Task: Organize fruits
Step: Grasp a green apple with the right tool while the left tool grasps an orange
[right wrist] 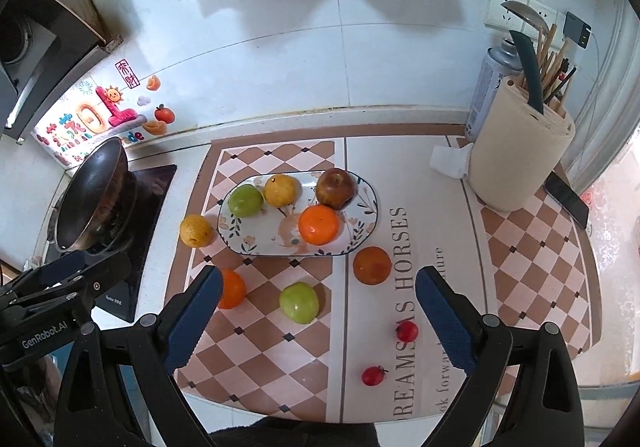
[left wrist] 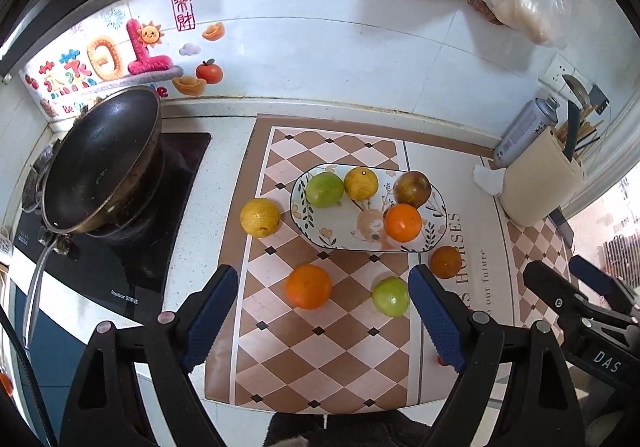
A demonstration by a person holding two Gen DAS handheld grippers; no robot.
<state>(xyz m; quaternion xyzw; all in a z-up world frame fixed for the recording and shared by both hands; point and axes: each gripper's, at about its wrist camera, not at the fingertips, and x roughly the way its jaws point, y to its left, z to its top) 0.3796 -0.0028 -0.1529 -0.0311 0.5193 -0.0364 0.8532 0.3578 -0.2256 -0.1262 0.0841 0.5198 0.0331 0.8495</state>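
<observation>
So both grippers hover over the counter, jaws wide open, nothing held: left gripper, right gripper. Plate on the checkered mat holds four fruits: green, yellow, dark red, orange. Loose on the mat near the plate: yellow one at its left, orange one, green one, brownish-orange one. Two cherry tomatoes lie nearer the camera. Wok sits on the stove at left.

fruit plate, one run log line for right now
plate: four fruits on it | mat: four bigger fruits loose | left gripper: open, empty | right gripper: open, empty
</observation>
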